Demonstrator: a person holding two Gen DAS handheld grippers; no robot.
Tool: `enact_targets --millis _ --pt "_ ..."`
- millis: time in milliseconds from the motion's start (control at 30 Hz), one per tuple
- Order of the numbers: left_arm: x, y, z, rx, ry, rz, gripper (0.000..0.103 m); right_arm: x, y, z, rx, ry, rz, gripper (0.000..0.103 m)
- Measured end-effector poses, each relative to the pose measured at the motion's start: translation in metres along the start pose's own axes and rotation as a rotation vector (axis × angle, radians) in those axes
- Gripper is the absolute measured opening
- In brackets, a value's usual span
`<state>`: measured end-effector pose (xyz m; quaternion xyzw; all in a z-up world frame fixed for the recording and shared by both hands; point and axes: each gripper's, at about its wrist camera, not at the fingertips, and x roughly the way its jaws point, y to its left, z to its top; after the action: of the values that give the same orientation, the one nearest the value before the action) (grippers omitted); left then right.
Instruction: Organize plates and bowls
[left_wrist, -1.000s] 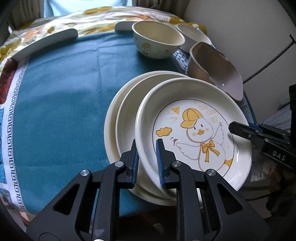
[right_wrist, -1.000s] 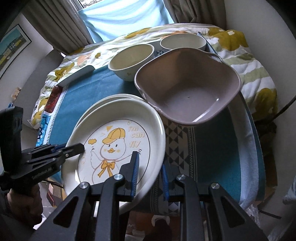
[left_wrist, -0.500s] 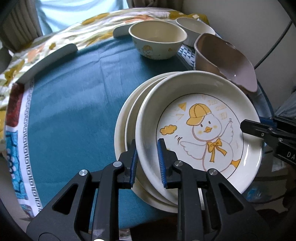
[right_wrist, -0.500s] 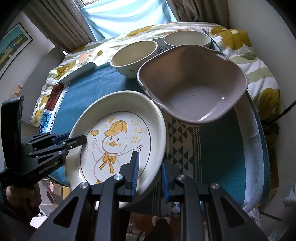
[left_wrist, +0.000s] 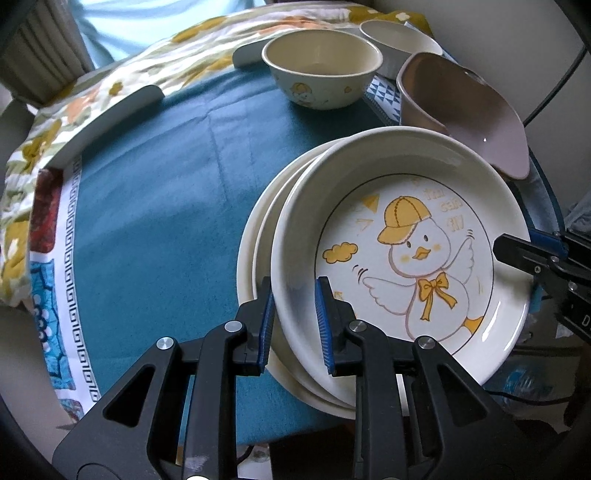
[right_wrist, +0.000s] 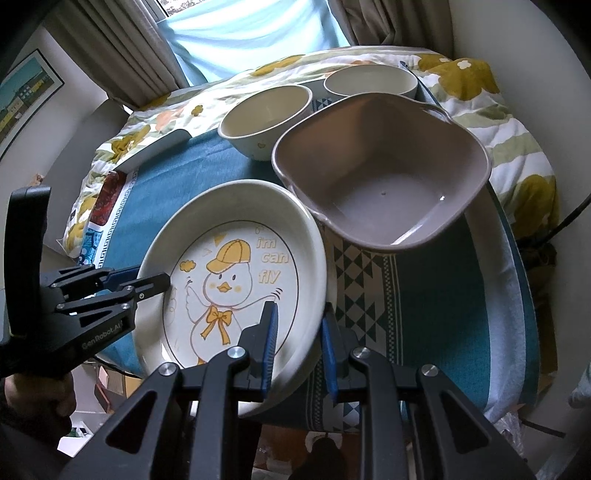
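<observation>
A cream plate with a yellow-capped duck (left_wrist: 406, 240) (right_wrist: 229, 266) sits tilted over a stack of two plain cream plates (left_wrist: 258, 229), offset a little to the right of them. My left gripper (left_wrist: 293, 314) is shut on its near-left rim and appears at the left of the right wrist view as the left gripper (right_wrist: 147, 282). My right gripper (right_wrist: 297, 339) is shut on the opposite rim and shows in the left wrist view (left_wrist: 517, 254). In the right wrist view the stack is hidden under the duck plate.
A taupe square bowl (right_wrist: 380, 184) stands close behind the plate, its corner over the rim. Behind it are a cream bowl (right_wrist: 266, 114) and a white bowl (right_wrist: 369, 81). The blue cloth (left_wrist: 147, 221) covers the table; the plates overhang its near edge. A hand (right_wrist: 33, 398) holds the left gripper.
The duck plate has shifted over the lower plates, which no longer show in the right wrist view. The left gripper has tilted and rolled a little; both grips stay on the rim.
</observation>
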<state>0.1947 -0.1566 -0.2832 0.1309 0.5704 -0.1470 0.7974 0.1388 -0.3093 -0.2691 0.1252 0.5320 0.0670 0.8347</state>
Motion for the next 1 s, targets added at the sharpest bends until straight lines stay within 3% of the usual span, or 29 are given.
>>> enact_targets --millis 267,433,867,1000 --pt "0.005 -0.001 0.006 -0.025 0.017 0.028 0.021 -0.002 0.002 -0.001 0.001 -0.004 -0.002 0.021" --pt "0.009 -0.016 0.007 0.032 0.024 0.127 0.021 -0.004 0.005 -0.001 -0.007 -0.006 -0.007 0.021" --pt "0.003 -0.01 0.004 0.02 0.038 0.104 0.021 -0.001 0.002 0.001 0.008 0.008 0.008 0.021" --pt "-0.005 -0.012 0.002 0.033 0.024 0.129 0.021 0.002 0.001 0.003 0.015 0.02 0.014 0.021"
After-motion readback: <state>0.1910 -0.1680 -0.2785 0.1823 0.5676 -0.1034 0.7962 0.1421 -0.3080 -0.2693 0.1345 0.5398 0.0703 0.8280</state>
